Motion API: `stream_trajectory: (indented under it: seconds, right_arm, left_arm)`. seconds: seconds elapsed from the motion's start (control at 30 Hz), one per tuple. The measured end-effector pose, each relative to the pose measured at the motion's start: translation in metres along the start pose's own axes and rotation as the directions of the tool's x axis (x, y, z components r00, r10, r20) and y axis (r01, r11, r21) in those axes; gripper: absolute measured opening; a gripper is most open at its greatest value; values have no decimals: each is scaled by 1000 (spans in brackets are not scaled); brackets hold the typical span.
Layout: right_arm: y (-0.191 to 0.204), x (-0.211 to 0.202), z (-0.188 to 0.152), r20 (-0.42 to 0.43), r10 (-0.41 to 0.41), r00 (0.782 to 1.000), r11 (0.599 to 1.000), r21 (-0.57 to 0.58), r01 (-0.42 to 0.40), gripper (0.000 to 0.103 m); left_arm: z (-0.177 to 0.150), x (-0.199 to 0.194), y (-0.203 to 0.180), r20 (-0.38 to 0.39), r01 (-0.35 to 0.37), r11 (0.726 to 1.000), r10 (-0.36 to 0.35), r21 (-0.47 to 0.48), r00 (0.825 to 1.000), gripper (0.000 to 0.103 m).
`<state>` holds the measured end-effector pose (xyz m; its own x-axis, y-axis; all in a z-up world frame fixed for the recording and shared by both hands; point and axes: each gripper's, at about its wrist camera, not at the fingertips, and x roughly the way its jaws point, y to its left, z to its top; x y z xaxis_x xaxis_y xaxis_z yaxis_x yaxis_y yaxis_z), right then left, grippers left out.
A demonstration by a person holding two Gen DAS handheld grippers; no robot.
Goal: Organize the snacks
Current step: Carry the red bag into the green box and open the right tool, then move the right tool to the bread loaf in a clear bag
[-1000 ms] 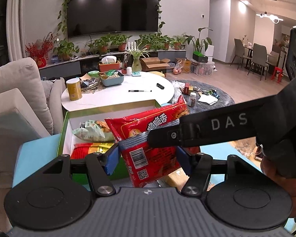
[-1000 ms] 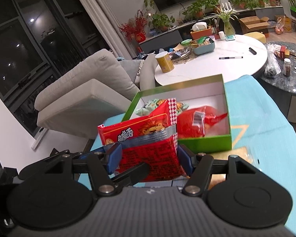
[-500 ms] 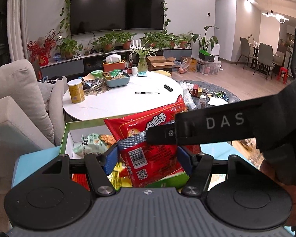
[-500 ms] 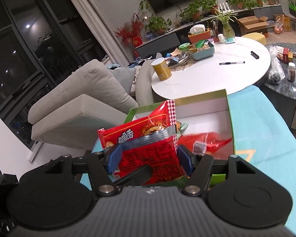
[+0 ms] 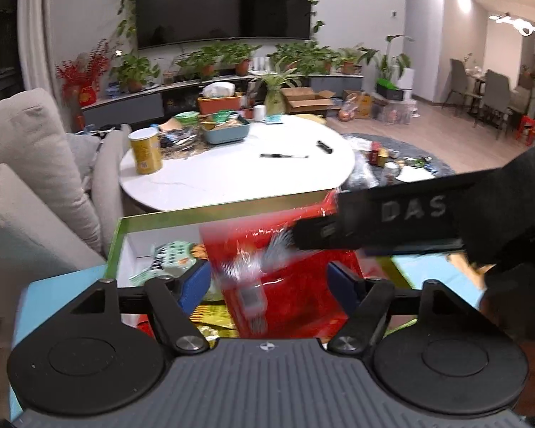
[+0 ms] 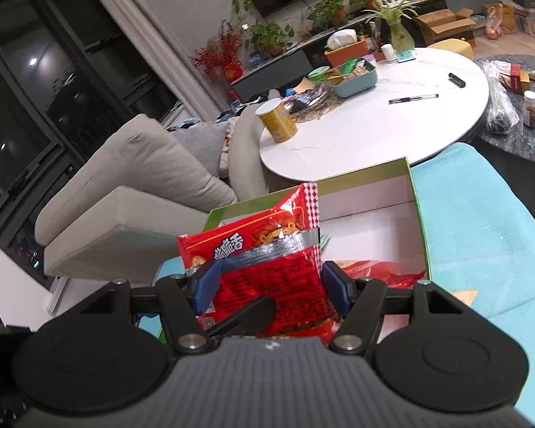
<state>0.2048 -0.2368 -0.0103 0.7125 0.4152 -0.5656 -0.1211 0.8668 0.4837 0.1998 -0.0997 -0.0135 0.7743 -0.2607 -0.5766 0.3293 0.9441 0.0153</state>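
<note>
A red snack bag (image 6: 267, 271) with grey tape across it sits between the blue pads of my right gripper (image 6: 269, 283), which is shut on it over the green-rimmed white box (image 6: 415, 192). In the left wrist view the same bag (image 5: 285, 274) is blurred and sits between the spread fingers of my left gripper (image 5: 269, 280), whose pads stand apart from it. The right gripper's black finger (image 5: 381, 224) crosses the bag from the right. A green snack pack (image 5: 171, 255) and a yellow pack (image 5: 210, 315) lie in the box (image 5: 119, 235).
The box sits on a light blue surface (image 6: 481, 221). Behind it is a round white table (image 5: 232, 174) with a yellow can (image 5: 145, 149), a blue tray (image 5: 226, 130) and a pen (image 5: 283, 156). A grey sofa (image 6: 132, 185) stands to the left.
Both grippers moved forward over the box with the red bag. The bag now shows blurred in the left wrist view, with the left pads wider from it.
</note>
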Motion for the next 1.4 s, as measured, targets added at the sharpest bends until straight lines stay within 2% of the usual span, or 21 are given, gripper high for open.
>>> stream_trajectory:
  seconds: [0.07, 0.23, 0.6, 0.67, 0.87, 1.13, 1.4]
  right_arm:
    - [-1, -3, -1, 32, -60, 998, 998, -10, 60, 77]
    - [-7, -12, -3, 19, -43, 999, 999, 9, 43, 77]
    - [0, -32, -8, 13, -35, 999, 999, -35, 35, 78]
    - [-3, -40, -11, 18, -42, 999, 999, -32, 42, 79]
    - [-17, -63, -18, 37, -72, 997, 997, -13, 72, 79]
    - [-34, -76, -37, -2, -109, 994, 994, 14, 109, 79]
    - [-59, -70, -63, -74, -190, 979, 980, 37, 193, 79]
  left_arm:
    - [-4, 0, 4, -6, -26, 1000, 26, -9, 1000, 77]
    - [-9, -4, 13, -15, -27, 998, 26, -50, 1000, 77]
    - [-11, -36, 14, 26, -59, 997, 60, -41, 998, 77]
    - [-12, -46, 17, 38, -83, 995, 86, -57, 996, 78]
    - [-19, -73, 30, 54, -96, 987, 103, -128, 993, 79]
    - [-38, -87, 20, 19, -74, 989, 77, -129, 997, 79]
    - [-62, -76, -10, -52, 2, 995, -7, -99, 999, 79]
